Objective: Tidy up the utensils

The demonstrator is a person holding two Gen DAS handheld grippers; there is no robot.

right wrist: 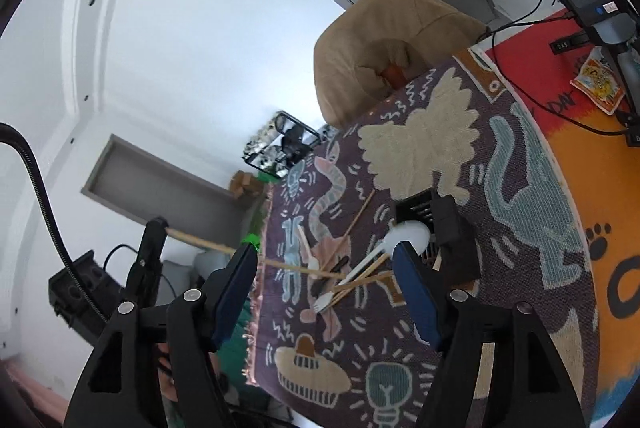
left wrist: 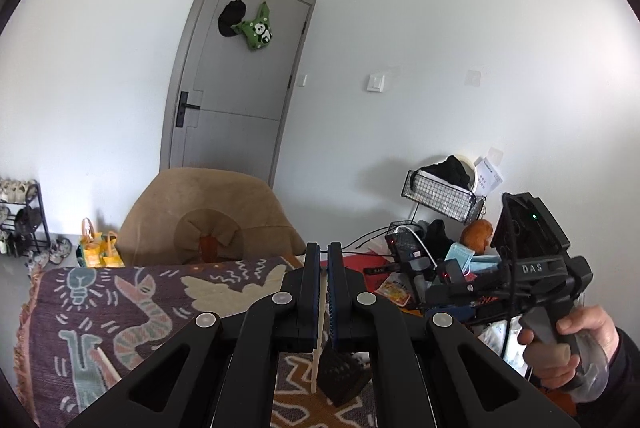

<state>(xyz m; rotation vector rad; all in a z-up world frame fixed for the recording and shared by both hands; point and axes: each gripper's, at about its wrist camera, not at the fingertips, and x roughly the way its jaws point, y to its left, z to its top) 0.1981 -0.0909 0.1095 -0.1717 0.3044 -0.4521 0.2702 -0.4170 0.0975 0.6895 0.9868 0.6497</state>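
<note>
Utensil pile (right wrist: pixel 344 274) hems black holder (right wrist: pixel 416 207), patterned cloth (right wrist: pixel 520 228) beyond lies bare

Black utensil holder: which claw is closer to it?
Right. The right claw, open, hangs just over the black utensil holder. The left claw, shut on a chopstick, is off the mat's edge.

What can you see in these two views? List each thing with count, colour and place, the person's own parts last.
held chopstick: one, pale wood, clamped in the left gripper
loose chopsticks: several, pale wood, on the cloth
spoon: one, white, beside the holder
fork: one, white, in the pile
holder: one, black, slotted, on the cloth
cloth: one, purple, patterned, over the table
chair: one, tan, behind the table
door: one, grey, far wall
left gripper: black, shut
right gripper: black, open above the pile
hand: one, on the right gripper's handle
</note>
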